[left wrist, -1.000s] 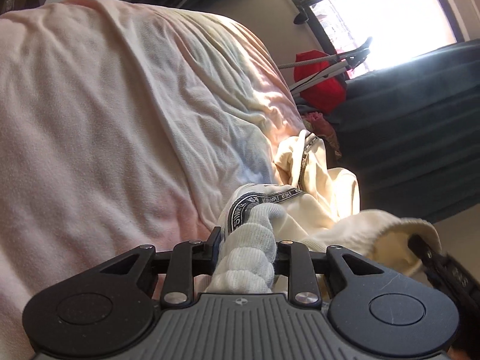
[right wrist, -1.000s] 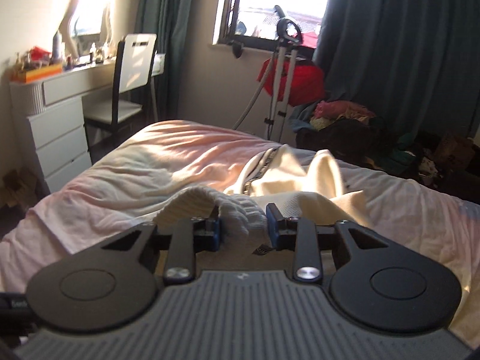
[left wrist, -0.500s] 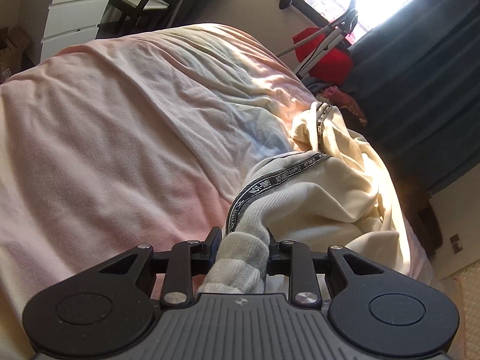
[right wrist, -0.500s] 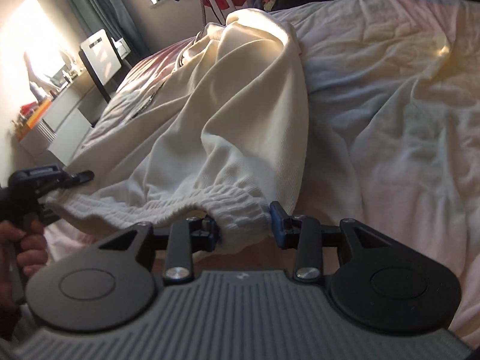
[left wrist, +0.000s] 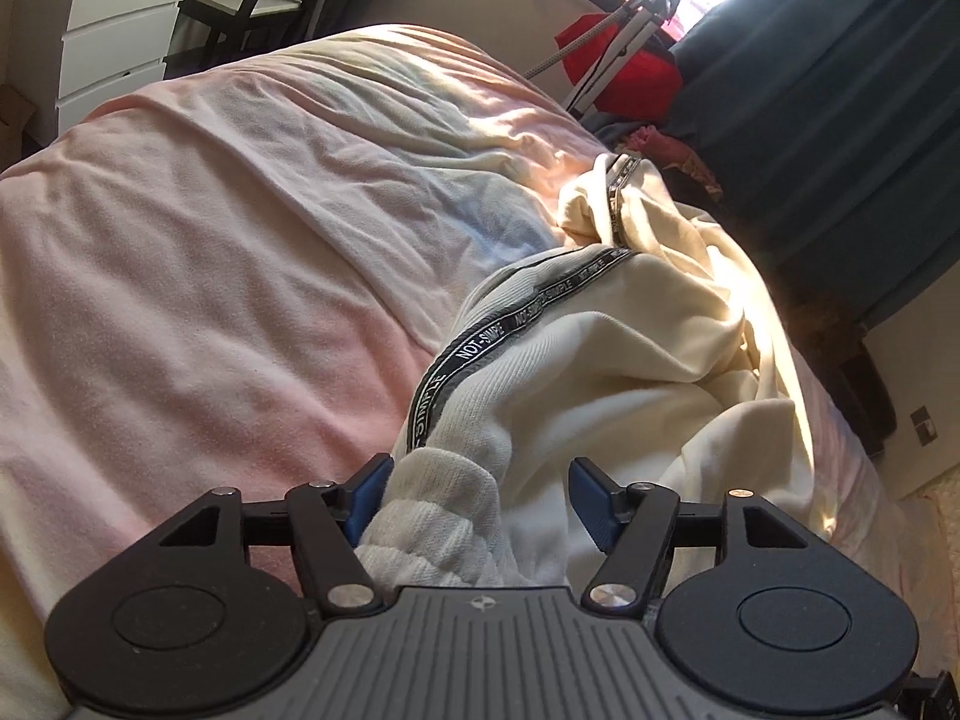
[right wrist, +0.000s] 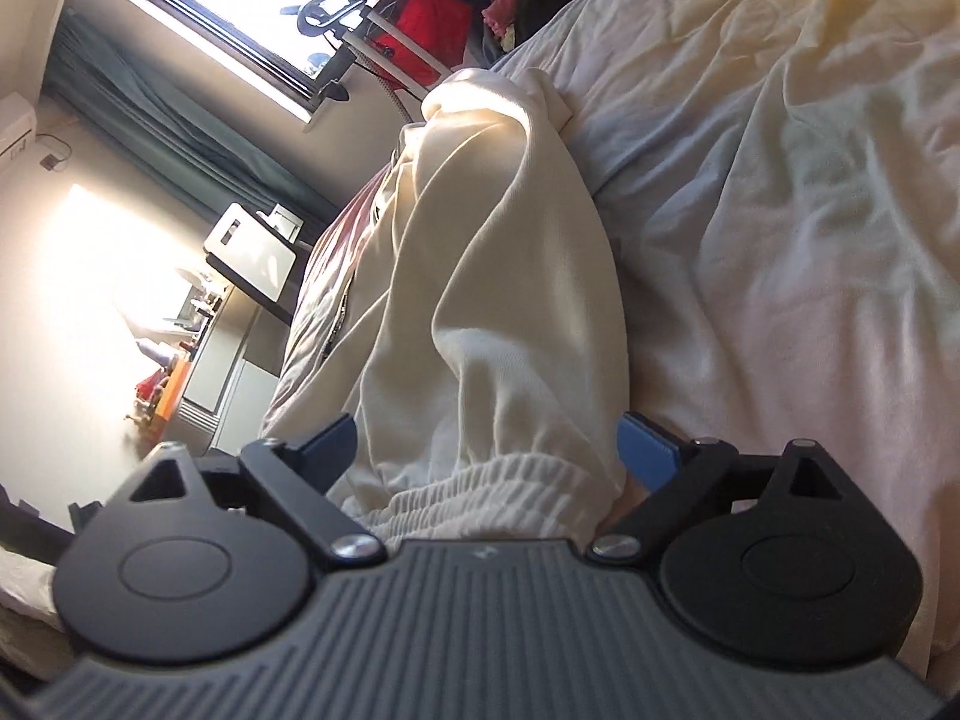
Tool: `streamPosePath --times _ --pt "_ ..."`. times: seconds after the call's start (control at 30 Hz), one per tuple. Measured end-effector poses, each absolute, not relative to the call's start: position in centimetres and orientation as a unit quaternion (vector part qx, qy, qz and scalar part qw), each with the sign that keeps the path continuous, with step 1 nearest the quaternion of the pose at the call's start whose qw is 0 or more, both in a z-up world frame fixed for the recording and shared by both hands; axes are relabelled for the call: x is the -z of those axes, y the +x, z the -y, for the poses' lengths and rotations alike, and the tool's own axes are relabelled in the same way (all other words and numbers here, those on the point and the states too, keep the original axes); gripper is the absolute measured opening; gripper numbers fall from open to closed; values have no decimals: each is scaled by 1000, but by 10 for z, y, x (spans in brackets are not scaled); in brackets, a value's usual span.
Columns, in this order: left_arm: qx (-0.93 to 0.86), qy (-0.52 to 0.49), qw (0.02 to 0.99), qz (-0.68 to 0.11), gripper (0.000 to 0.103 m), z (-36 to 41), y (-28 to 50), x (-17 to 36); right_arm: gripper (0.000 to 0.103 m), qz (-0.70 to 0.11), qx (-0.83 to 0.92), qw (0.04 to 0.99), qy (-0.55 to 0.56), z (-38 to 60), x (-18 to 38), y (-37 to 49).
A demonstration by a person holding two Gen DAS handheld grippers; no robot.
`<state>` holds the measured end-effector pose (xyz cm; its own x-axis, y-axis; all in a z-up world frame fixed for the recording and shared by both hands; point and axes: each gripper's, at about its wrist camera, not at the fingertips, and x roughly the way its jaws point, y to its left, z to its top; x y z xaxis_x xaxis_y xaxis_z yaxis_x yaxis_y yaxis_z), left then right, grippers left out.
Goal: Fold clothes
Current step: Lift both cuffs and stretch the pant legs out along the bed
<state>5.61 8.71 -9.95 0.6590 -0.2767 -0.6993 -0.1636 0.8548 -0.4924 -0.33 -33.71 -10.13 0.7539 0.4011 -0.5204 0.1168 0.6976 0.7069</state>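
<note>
Cream sweatpants (left wrist: 648,360) lie on the pink bedsheet (left wrist: 210,252), stretching ahead of both sets of jaws. Their ribbed hem (left wrist: 438,516) sits between my left gripper (left wrist: 480,498) fingers, which I see spread apart and released. My right gripper (right wrist: 486,450) is likewise spread wide, the gathered waistband (right wrist: 492,492) lying loose between its blue pads (right wrist: 648,447).

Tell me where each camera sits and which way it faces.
Left wrist: on the left gripper, open around a ribbed cuff, looking along cream trousers on the bed toward the window.
Right wrist: on the right gripper, open, over the trousers' ribbed band, camera rolled sideways.
Shared: trousers, bed, red bag.
</note>
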Motion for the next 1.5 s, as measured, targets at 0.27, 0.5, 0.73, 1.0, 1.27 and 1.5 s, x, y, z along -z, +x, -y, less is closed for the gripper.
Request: streamPosePath --times 0.27,0.5,0.73,1.0,1.27,1.5 --pt "14 -311 840 -444 70 -103 39 113 58 -422 -49 797 429 347 148 29" --pt "-5 -335 842 -423 51 -109 45 116 60 -441 -95 766 459 342 164 42" --pt "-10 -342 843 -416 43 -111 46 120 61 -427 -174 735 497 334 161 40" --pt "-20 -339 851 -400 26 -109 54 123 61 -421 -87 738 520 346 162 29" --pt "-15 -345 870 -351 16 -114 48 106 35 -405 -91 739 531 353 162 22" --pt "-9 -311 893 -326 15 -126 51 70 24 -396 -143 745 517 335 151 13"
